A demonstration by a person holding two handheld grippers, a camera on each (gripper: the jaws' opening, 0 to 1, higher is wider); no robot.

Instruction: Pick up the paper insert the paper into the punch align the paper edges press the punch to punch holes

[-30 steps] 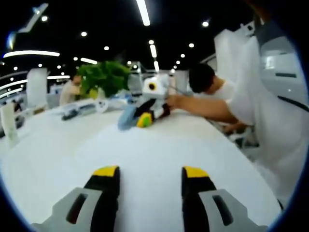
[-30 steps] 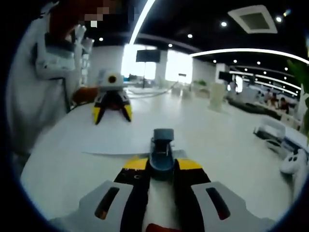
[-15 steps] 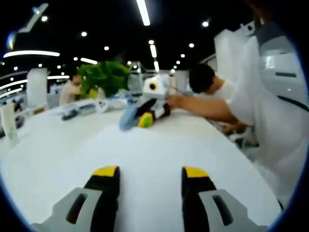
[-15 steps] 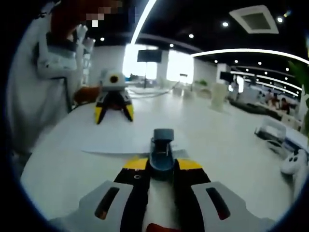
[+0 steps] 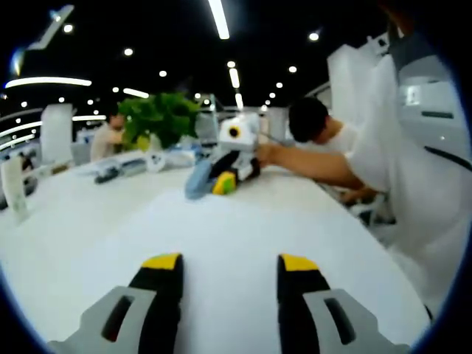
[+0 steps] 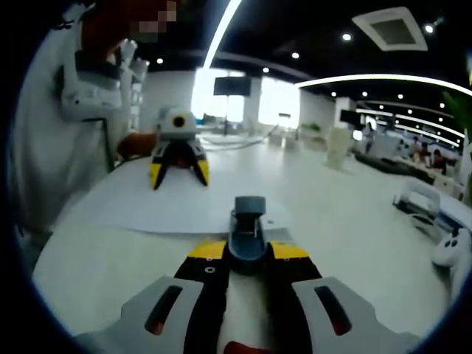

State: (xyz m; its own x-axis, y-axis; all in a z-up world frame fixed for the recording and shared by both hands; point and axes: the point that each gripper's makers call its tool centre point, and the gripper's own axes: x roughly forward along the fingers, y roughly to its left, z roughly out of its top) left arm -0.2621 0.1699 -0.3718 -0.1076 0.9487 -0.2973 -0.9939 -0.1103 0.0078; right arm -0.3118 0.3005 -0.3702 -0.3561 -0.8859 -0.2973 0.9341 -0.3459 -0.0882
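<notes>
The right gripper (image 6: 247, 254) has its yellow-tipped jaws pinched on the near end of a blue-grey hole punch (image 6: 248, 230), which stands on the white table (image 6: 354, 221) straight ahead of that camera. A white sheet of paper (image 6: 147, 210) lies flat on the table to the left of the punch, and its near right corner reaches the punch; whether the edge sits inside the slot cannot be told. Beyond the far side of the paper from the punch, the left gripper (image 6: 178, 168) stands with its jaws spread, tips down near the paper's far edge, a hand (image 6: 136, 144) behind it. In the left gripper view, the left gripper (image 5: 230, 261) has its jaws spread wide apart over the paper (image 5: 221, 228), holding nothing. Across the paper from there, the right gripper (image 5: 221, 181) shows with the punch (image 5: 198, 180) at its tip and a person's forearm (image 5: 310, 161) leading back to a white sleeve. Behind the punch in that view stand a leafy green plant (image 5: 158, 118) and, farther off, a seated person (image 5: 107, 136).
</notes>
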